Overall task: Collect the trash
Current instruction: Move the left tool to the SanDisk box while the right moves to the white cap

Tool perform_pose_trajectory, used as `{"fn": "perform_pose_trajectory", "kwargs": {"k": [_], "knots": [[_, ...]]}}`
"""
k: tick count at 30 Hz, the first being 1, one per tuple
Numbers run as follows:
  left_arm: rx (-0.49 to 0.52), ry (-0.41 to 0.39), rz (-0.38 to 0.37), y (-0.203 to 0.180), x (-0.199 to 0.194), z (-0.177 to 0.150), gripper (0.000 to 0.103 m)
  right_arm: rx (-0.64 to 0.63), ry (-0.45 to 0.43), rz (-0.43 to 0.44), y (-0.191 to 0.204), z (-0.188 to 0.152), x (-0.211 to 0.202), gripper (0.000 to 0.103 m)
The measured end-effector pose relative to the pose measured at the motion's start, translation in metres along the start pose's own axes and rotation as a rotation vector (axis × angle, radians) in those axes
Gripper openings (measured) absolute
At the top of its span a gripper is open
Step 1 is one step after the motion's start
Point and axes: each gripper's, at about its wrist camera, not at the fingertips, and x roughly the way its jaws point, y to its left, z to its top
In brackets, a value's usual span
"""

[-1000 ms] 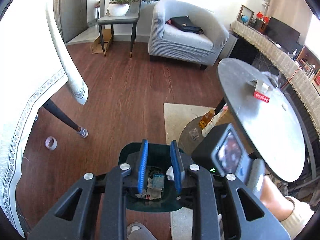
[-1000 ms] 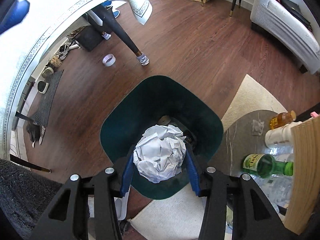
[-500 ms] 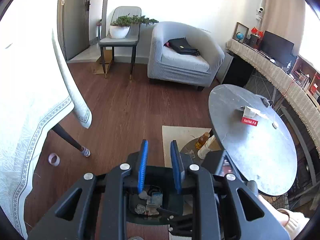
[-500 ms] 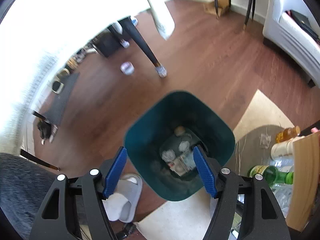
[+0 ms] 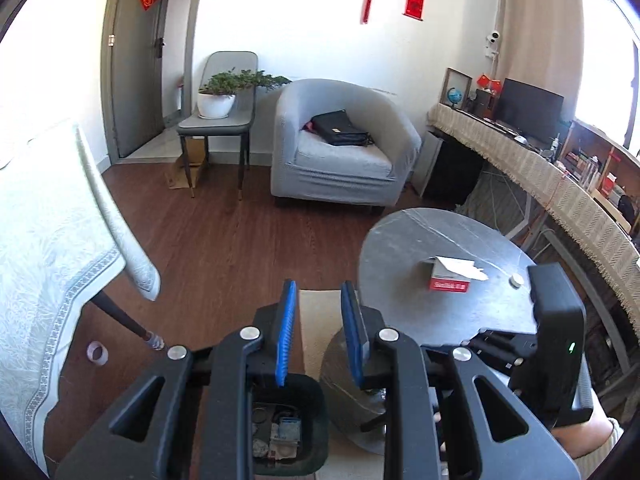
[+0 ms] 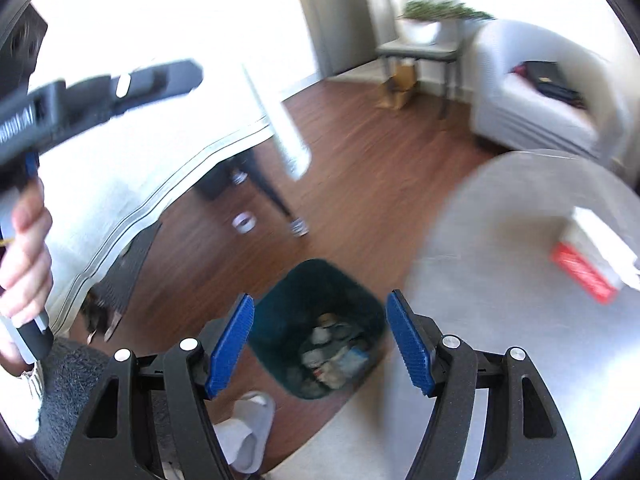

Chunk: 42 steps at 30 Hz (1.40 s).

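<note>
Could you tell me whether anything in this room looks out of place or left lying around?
Yes: a roll of tape lies loose on the wood floor beside the table leg, and a flattened cardboard box sits under the chair by the door. The bin stands upright, with its trash inside.

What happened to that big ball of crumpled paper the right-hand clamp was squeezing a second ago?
The right gripper let the paper ball go into the dark green trash bin; its jaws now stand wide apart and empty. Both views have pulled up and away from the bin. The left gripper kept its narrow gap, holding nothing. The bin, the round grey table and the tape roll on the floor stayed put.
</note>
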Motion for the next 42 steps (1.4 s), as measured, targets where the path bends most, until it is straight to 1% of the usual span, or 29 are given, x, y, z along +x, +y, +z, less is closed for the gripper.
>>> {"fn": "perform_pose_trajectory", "kwargs": {"k": [5,7,11,14,16,17,21,25,27,32,35,37,42], "knots": [[0.033,0.024,-0.046,-0.042,0.018,0.000,0.026,0.074,-0.046,-0.095,-0.055,-0.018,-0.043,0.061],[0.047,0.031,-0.065,-0.057,0.025,0.000,0.027,0.106,-0.067,-0.125,-0.073,-0.026,-0.059,0.055],[0.072,0.053,-0.100,-0.090,0.041,-0.002,0.030,0.164,-0.105,-0.196,-0.109,-0.042,-0.090,0.054],[0.083,0.077,-0.117,-0.109,0.054,-0.006,0.031,0.199,-0.115,-0.236,-0.131,-0.054,-0.103,0.052],[0.087,0.087,-0.127,-0.120,0.061,-0.008,0.036,0.215,-0.116,-0.264,-0.145,-0.062,-0.109,0.051],[0.090,0.093,-0.130,-0.126,0.066,-0.009,0.041,0.221,-0.116,-0.275,-0.150,-0.064,-0.111,0.051],[0.098,0.102,-0.134,-0.142,0.079,-0.013,0.051,0.252,-0.119,-0.304,-0.169,-0.075,-0.119,0.050],[0.098,0.123,-0.138,-0.154,0.094,-0.017,0.052,0.275,-0.118,-0.329,-0.184,-0.085,-0.126,0.049],[0.099,0.134,-0.138,-0.160,0.101,-0.019,0.056,0.277,-0.120,-0.356,-0.193,-0.086,-0.130,0.049],[0.113,0.159,-0.128,-0.174,0.117,-0.025,0.056,0.281,-0.117,-0.400,-0.216,-0.089,-0.137,0.049],[0.114,0.159,-0.127,-0.178,0.123,-0.026,0.060,0.285,-0.110,-0.424,-0.230,-0.091,-0.136,0.049],[0.108,0.160,-0.135,-0.180,0.127,-0.027,0.060,0.292,-0.113,-0.435,-0.239,-0.093,-0.136,0.049],[0.061,0.168,-0.160,-0.179,0.136,-0.026,0.060,0.321,-0.113,-0.428,-0.260,-0.099,-0.128,0.049]]}}
